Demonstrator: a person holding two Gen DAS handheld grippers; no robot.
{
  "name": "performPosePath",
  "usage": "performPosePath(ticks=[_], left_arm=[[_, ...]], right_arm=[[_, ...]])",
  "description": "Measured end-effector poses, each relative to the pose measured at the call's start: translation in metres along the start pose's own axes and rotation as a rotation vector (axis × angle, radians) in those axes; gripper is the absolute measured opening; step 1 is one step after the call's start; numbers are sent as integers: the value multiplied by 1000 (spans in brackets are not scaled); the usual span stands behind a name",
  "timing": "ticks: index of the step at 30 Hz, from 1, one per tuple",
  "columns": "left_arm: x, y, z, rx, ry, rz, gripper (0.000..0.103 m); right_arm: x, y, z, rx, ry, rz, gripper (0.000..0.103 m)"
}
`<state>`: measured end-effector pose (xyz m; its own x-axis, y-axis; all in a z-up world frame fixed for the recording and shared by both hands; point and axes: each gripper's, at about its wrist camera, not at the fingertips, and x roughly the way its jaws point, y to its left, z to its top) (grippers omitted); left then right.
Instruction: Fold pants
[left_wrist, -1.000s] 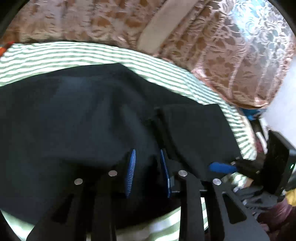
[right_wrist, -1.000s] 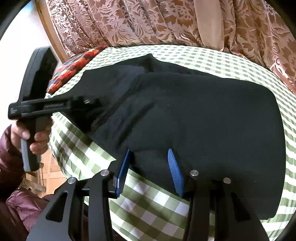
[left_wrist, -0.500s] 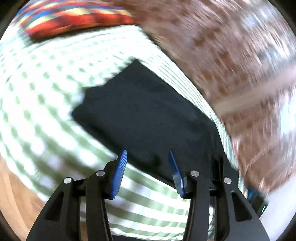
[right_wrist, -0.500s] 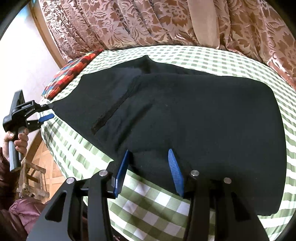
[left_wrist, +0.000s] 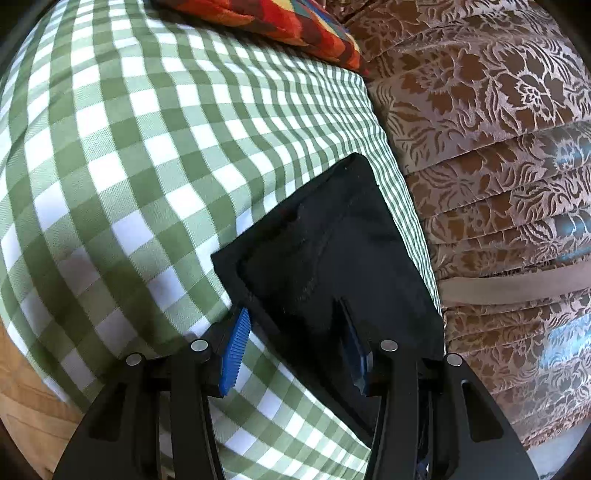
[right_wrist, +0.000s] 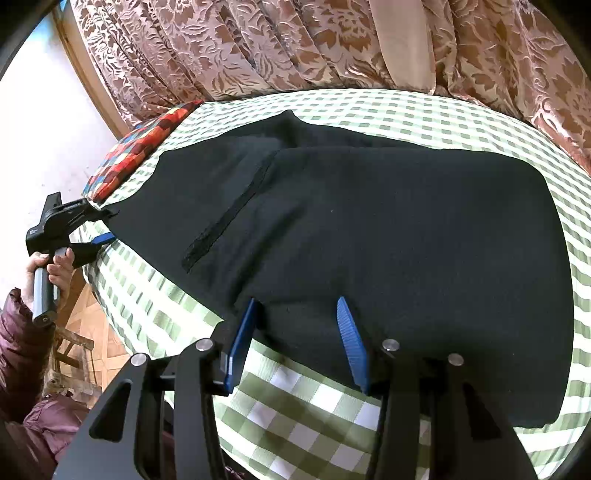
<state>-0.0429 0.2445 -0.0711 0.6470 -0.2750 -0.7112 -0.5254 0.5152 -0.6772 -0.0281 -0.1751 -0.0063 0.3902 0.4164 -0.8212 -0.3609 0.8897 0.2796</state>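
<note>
Jaws apart on both grippers; pants (right_wrist: 369, 229) lie lengthwise across checked bed (right_wrist: 406, 110).

The black fabric pants (right_wrist: 369, 229) lay spread on the green-and-white checked bedcover (right_wrist: 424, 122). A red patchwork cushion (right_wrist: 144, 147) sat beyond their left end, and brown floral curtains (right_wrist: 229, 48) hung behind the bed.

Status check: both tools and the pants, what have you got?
Left tool open, jaws astride the pants' end corner. Right tool open, astride the near edge, cloth between the pads. Pants flat on the checked sheet. Nothing in the way.
</note>
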Motion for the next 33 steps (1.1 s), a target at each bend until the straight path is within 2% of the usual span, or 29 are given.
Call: performPosePath(ticks=[1,2,4,6,7,8,11,13,14,17,21,23,25,26,27,28,31,32,33], left_arm=[[1,0,0,13,-9,20,30],[2,-4,-2,40,-14,47,22],[-1,-15,-5,113,-58,82,16],[-10,-44,-14,263,-130,107,13],[-13,-56,-18,320,-151,94,13],[-18,-72,-25,389,-170,61,13],[-26,-126,-52,629,-205,-22,13],[-26,-160,-77,796,-197,-70,13],[-22,-177,-93,884,-181,-91,13],[-7,-207,-131,1038,-123,-140,13],[11,-225,-173,1170,-55,-184,13],[17,-227,-188,1208,-22,-200,13],[22,-228,-199,1231,4,-213,13],[24,-228,-202,1234,17,-218,13],[25,-228,-206,1240,24,-223,13],[26,-228,-210,1250,26,-223,13],[27,-226,-218,1272,19,-204,13],[28,-224,-217,1273,14,-190,13],[27,-222,-216,1270,12,-185,13]], right_arm=[[0,0,0,1,-1,0,46],[0,0,0,1,-1,1,46],[-1,0,0,0,-1,4,46],[-5,0,2,-12,-1,-4,46],[-11,1,4,-17,-12,-16,48],[-15,3,6,-18,-26,-22,54],[-35,6,17,-9,-92,11,55],[-41,6,26,15,-116,77,64],[-42,6,32,36,-126,129,72],[-35,5,50,117,-119,269,86],[-23,1,78,232,-120,454,93],[-14,-5,91,291,-111,507,93],[-1,-10,101,331,-94,498,93],[7,-12,106,339,-76,486,91],[14,-11,109,335,-57,489,80],[22,-10,112,331,-31,480,75],[33,-9,114,326,-8,460,39],[34,-9,114,323,-7,453,21],[33,-8,115,318,-10,449,12]])
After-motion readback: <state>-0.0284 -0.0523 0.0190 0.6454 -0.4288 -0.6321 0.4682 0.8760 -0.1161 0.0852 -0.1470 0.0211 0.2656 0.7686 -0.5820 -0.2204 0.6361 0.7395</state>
